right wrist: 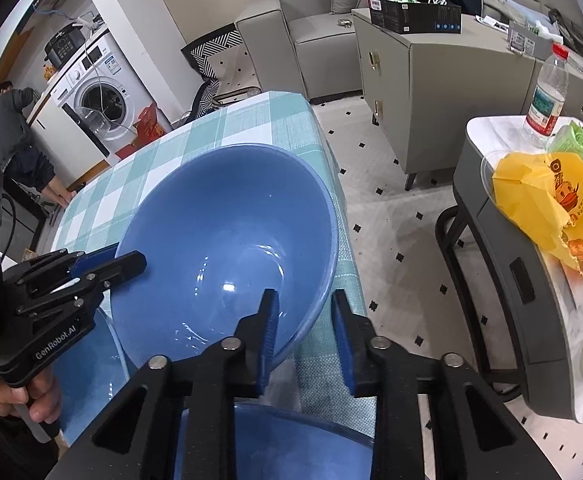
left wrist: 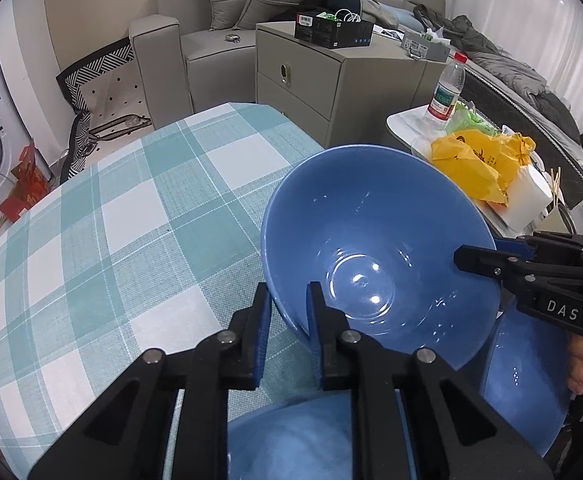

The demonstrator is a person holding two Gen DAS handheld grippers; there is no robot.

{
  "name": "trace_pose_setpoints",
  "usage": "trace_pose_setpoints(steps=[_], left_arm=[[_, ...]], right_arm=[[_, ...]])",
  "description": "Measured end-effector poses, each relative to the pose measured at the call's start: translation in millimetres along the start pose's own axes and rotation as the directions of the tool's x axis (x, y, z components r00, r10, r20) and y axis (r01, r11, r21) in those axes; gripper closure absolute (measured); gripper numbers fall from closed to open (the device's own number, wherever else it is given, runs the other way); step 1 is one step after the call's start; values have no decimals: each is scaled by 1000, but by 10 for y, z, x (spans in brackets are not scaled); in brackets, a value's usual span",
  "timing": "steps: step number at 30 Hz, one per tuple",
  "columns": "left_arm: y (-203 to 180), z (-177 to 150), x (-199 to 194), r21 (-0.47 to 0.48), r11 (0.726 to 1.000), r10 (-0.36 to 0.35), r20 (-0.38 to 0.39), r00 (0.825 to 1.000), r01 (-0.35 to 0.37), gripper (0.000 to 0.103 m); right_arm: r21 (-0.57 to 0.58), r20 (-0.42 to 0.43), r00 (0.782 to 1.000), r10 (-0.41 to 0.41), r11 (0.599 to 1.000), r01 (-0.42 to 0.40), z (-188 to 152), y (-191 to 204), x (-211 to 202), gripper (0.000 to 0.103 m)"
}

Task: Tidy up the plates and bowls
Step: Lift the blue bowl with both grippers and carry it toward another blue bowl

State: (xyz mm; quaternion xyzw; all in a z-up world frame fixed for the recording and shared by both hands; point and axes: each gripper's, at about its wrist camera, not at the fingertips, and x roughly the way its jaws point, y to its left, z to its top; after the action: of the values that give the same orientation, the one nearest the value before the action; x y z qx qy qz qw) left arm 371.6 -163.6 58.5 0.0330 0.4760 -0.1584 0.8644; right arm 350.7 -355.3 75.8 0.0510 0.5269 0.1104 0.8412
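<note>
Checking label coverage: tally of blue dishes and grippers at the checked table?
Blue bowl: 1
Other blue dishes, type unclear: 2
Grippers: 2 (left gripper, right gripper)
Total: 5

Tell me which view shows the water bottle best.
The right wrist view: the water bottle stands large and unblocked on the side table, red cap and label clear. The left wrist view shows the same bottle smaller and farther off, still whole.

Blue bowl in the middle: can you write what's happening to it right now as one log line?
object: big blue bowl, tilted | left gripper: shut on near rim | right gripper: shut on rim | beneath: more blue bowls | surface: checked tablecloth
</note>
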Motion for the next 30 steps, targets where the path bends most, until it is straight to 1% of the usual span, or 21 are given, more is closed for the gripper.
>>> trace_pose_setpoints(steps=[1, 4, 13, 19, 30], left_arm=[[-5, 2, -7, 1, 1000, 0, 3, 1000, 0, 88], [-28, 5, -10, 6, 1000, 1, 5, 1000, -1, 89], [-83, 43, -90, 7, 1000, 3, 40, 999, -4, 89], [-87, 65, -273, 13, 1000, 27, 83, 996, -28, 89], [-42, -14, -707, -4, 999, 41, 145, 989, -41, 88]], right_arm=[[-2, 2, 1000, -1, 1000, 1, -1, 8, -4, 84], [-7, 9, 1000, -25, 1000, 25, -3, 13, -7, 85], [16, 62, 998, -22, 1000, 21, 48, -37, -131, 86], [-15, 102, 994, -34, 999, 36, 110, 78, -307, 86], [-58, 153, 988, -15, 998, 24, 77, 325, -690, 86]])
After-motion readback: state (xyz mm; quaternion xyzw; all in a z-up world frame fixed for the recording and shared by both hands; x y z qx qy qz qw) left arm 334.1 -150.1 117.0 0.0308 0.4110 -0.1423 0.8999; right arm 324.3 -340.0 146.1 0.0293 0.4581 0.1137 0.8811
